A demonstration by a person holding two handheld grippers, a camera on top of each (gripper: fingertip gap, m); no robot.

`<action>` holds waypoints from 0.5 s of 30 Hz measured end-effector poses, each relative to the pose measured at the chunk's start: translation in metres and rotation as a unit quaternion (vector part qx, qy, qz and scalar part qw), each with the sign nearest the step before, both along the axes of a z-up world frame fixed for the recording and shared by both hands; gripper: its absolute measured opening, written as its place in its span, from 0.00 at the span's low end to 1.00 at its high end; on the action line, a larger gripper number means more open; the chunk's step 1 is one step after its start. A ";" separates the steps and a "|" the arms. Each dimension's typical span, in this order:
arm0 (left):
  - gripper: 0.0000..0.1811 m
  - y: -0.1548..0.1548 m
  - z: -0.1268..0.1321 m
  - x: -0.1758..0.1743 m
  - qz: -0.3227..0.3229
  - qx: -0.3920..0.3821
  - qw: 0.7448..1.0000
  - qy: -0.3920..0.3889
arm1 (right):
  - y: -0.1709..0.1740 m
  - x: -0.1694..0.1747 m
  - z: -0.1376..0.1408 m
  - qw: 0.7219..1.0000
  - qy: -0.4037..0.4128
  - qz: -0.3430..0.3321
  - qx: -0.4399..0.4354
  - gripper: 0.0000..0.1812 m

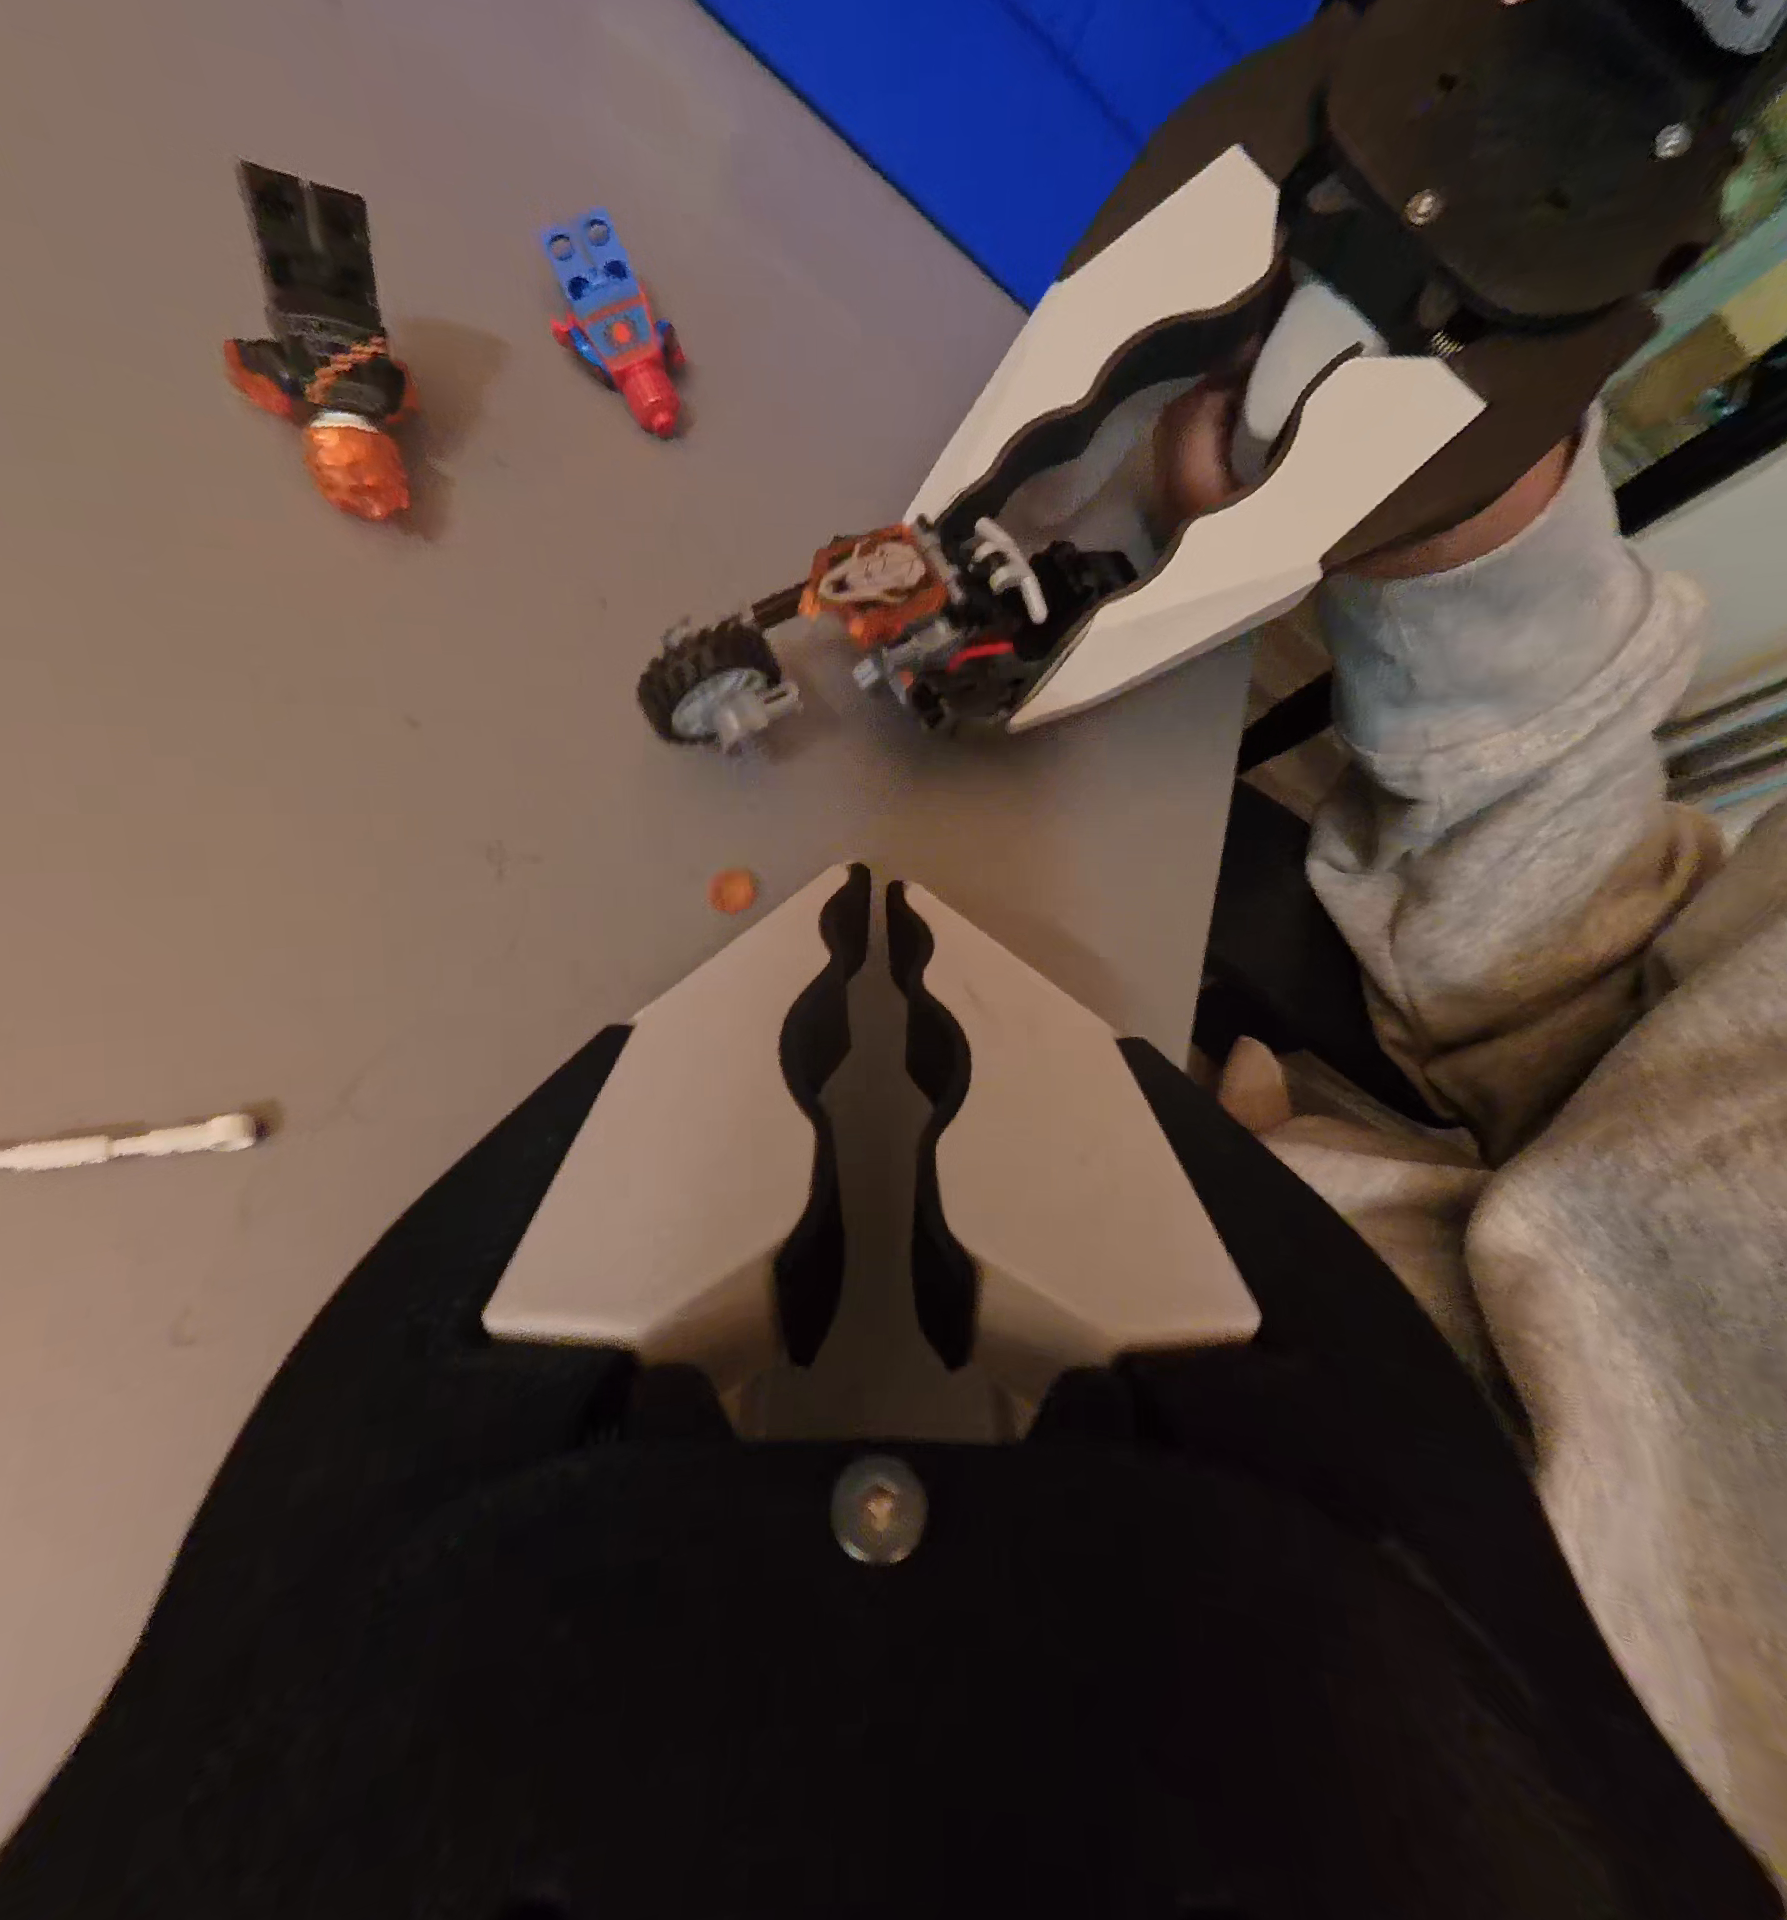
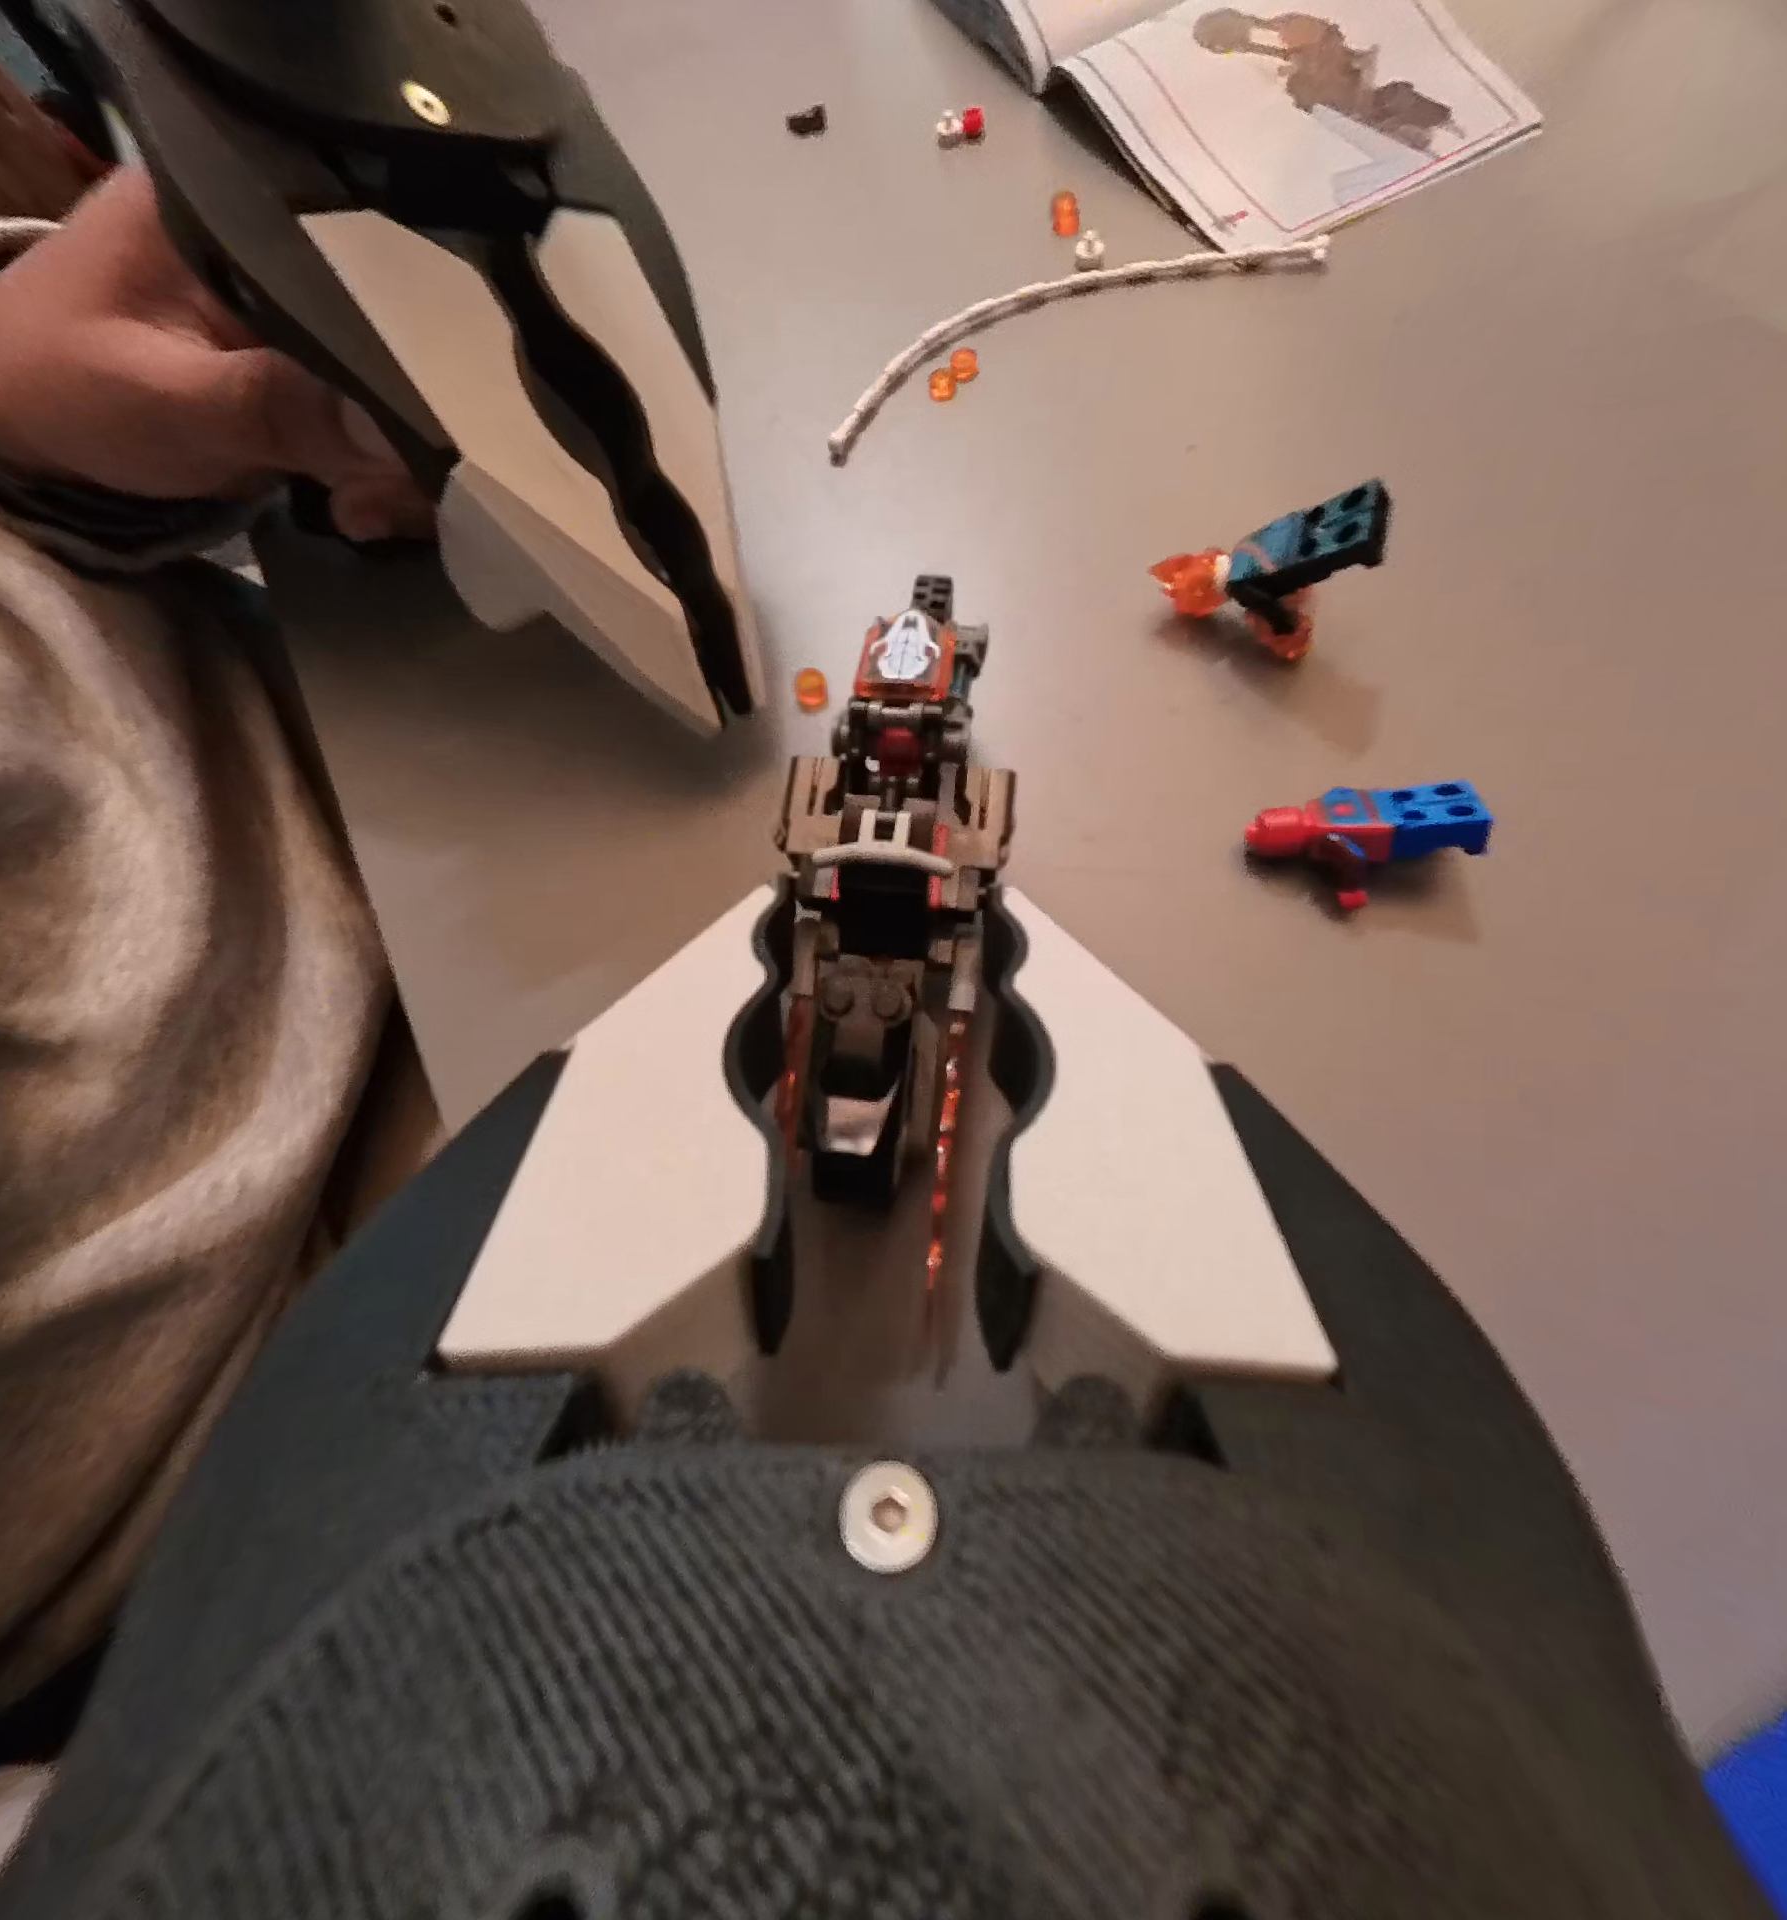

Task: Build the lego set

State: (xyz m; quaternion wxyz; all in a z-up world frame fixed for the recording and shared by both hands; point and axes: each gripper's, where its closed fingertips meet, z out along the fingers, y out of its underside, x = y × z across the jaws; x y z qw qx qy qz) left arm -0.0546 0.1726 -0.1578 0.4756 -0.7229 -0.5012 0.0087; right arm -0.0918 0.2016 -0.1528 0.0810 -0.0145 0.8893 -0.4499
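My right gripper (image 2: 889, 935) clamps the motorcycle (image 2: 894, 883); my left gripper (image 1: 868, 883), closed and empty, probably needs the orange stud (image 1: 732, 891) next

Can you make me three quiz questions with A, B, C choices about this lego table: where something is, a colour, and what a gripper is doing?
1. Where is the booklet?
A. lying open on the table
B. on the floor
C. in a gripper

2. What colour are the blue-and-red minifigure's legs?
A. green
B. blue
C. yellow

3. What is the right gripper doing?
A. holding nothing
B. holding the white chain
C. holding the motorbike

Answers: 1 A, it lies open at the table's far side. 2 B, its studded leg end is blue. 3 C, its fingers close on the bike's rear, while the left gripper is shut and empty.
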 end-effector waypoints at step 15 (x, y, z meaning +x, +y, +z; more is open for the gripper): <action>0.03 -0.019 -0.015 -0.009 0.025 -0.103 0.994 0.008 | 0.003 -0.011 -0.006 1.000 0.011 -0.025 0.010 0.19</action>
